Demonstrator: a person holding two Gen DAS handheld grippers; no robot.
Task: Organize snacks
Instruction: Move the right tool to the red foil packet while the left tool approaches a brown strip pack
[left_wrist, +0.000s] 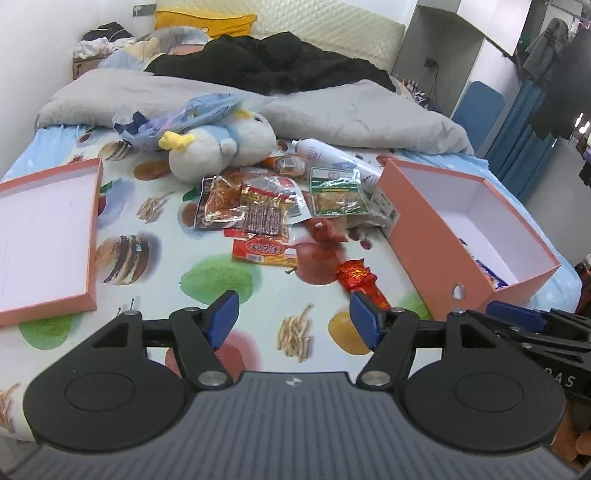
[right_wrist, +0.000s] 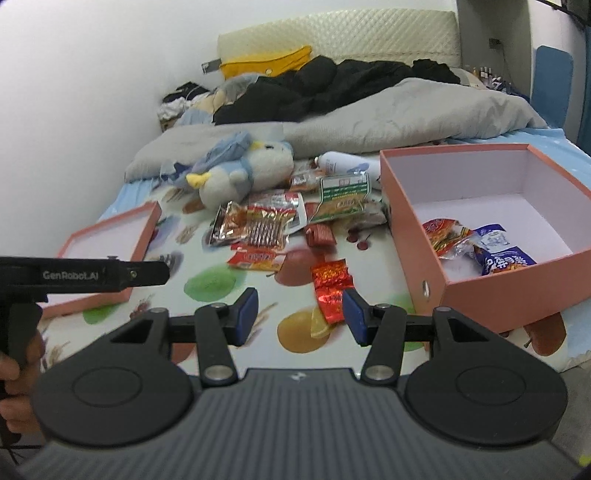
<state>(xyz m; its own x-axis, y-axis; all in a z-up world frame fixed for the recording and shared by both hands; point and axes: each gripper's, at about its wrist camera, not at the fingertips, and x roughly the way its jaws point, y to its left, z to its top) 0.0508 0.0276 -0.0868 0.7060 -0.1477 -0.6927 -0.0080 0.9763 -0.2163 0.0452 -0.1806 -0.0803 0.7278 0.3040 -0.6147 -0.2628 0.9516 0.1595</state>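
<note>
Several snack packets lie in a pile (left_wrist: 266, 206) (right_wrist: 266, 221) on the fruit-print bed sheet. A shiny red packet (left_wrist: 360, 278) (right_wrist: 330, 290) lies nearest, just ahead of both grippers. A pink box (left_wrist: 443, 243) (right_wrist: 417, 229) stands at the right; in the right wrist view it holds a red packet (right_wrist: 445, 234) and a blue packet (right_wrist: 498, 254). My left gripper (left_wrist: 291, 317) is open and empty above the sheet. My right gripper (right_wrist: 300, 315) is open and empty, with the red packet close to its right finger.
The pink box lid (left_wrist: 48, 236) (right_wrist: 107, 251) lies at the left. A plush penguin (left_wrist: 221, 144) (right_wrist: 243, 170), a white bottle (left_wrist: 325, 151) and a grey blanket (left_wrist: 332, 107) sit behind the pile. The left gripper's body (right_wrist: 85, 277) shows at the left of the right wrist view.
</note>
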